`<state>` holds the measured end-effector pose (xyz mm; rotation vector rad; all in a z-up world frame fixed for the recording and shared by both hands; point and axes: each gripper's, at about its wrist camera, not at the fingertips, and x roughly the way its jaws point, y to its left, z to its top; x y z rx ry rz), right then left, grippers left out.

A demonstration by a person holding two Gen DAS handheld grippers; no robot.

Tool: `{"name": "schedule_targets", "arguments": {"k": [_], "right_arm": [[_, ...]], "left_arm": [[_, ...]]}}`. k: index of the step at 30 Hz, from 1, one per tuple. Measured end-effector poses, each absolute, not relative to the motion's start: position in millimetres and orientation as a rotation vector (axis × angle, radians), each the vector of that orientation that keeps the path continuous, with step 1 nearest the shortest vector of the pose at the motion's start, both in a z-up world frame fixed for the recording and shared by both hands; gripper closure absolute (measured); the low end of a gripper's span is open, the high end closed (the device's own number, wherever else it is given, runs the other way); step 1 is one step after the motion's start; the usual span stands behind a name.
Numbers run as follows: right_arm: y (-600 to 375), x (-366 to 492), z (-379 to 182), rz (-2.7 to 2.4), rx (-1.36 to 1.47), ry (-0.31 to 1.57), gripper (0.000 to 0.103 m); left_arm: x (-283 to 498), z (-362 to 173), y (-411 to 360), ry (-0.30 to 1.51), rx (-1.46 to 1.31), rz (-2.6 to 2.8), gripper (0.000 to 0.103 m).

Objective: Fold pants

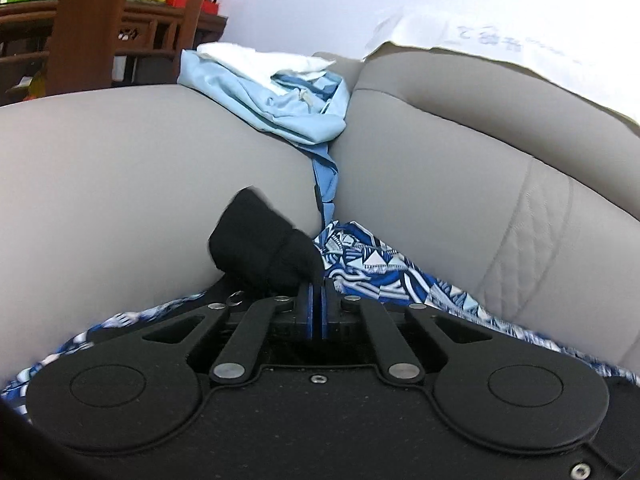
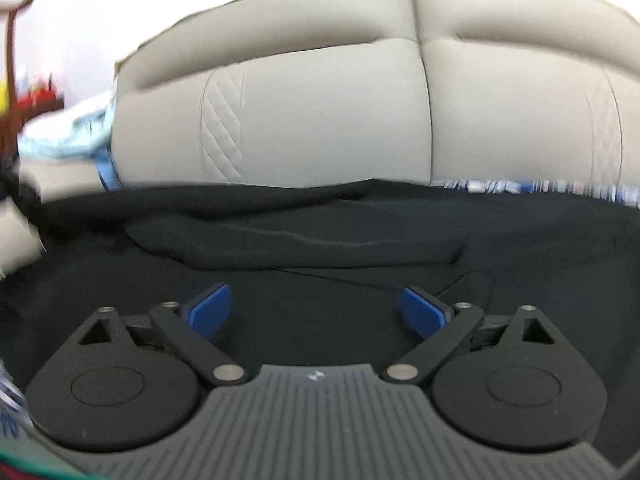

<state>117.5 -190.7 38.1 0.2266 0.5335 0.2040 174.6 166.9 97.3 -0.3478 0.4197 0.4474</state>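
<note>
left gripper [image 1: 319, 280] fingers pinch the black pants [image 2: 320, 240]; right gripper [image 2: 316, 310] fingers gape wide, holding nothing.

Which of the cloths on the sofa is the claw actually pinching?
The black pants; the left claw grips a bunch, unlike the patterned blue cloth beneath and light blue garment behind.

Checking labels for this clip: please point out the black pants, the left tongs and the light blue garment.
black pants [image 2: 320, 248]: right wrist view, on the spread fabric beyond the open tongs.
left tongs [image 1: 319, 284]: left wrist view, between the closed fingertips pinching black fabric.
light blue garment [image 1: 280, 108]: left wrist view, on its crumpled middle.
</note>
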Motion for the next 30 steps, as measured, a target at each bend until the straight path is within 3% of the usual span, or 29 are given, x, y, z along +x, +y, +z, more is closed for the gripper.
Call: {"name": "schedule_targets", "arguments": {"k": [8, 16, 21, 22, 23, 25, 30], "right_arm": [[-123, 174, 70, 0.362, 0.647, 0.743, 0.012], [-41, 220, 33, 0.368, 0.939, 0.912, 0.024], [-19, 242, 19, 0.243, 0.967, 0.901, 0.042], [-18, 246, 16, 0.202, 0.968, 0.898, 0.053], [-18, 250, 13, 0.162, 0.971, 0.908, 0.072], [-20, 255, 9, 0.121, 0.982, 0.918, 0.091], [-16, 236, 27, 0.110, 0.822, 0.850, 0.096]], "left_arm": [[136, 75, 194, 0.392, -0.462, 0.383, 0.099], [129, 72, 217, 0.416, -0.534, 0.330, 0.099], [127, 64, 221, 0.445, -0.562, 0.323, 0.099], [126, 64, 221, 0.447, -0.561, 0.322, 0.099], [125, 62, 221, 0.453, -0.563, 0.321, 0.099], [124, 57, 222, 0.485, -0.582, 0.300, 0.099], [118, 38, 229, 0.567, -0.664, 0.258, 0.091]]}}
